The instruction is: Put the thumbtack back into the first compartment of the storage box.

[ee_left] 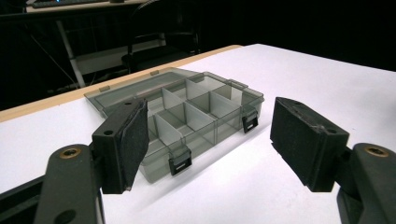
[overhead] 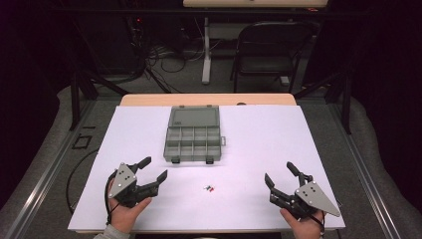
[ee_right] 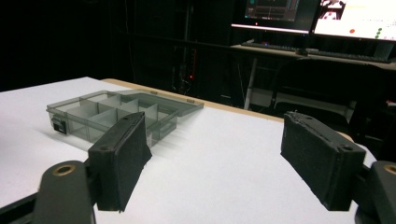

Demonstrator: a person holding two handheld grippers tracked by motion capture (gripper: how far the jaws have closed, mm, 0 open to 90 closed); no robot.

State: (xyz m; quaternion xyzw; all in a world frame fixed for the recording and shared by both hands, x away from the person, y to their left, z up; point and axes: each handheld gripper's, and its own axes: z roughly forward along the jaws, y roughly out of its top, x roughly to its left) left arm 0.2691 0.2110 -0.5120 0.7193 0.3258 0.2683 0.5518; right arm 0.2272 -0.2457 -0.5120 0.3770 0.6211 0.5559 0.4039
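Small parts (overhead: 209,188) near table's (overhead: 249,214) front edge, between the tongs, just ahead of the open box (overhead: 193,135); left gripper (overhead: 153,170) nearer; right gripper (overhead: 280,174) likewise spread, empty.

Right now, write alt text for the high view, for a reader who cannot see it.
An open grey compartment box sits on a white table, lid folded back. Nearer the person, a few tiny parts lie between the open left gripper and open right gripper, each hand-held.
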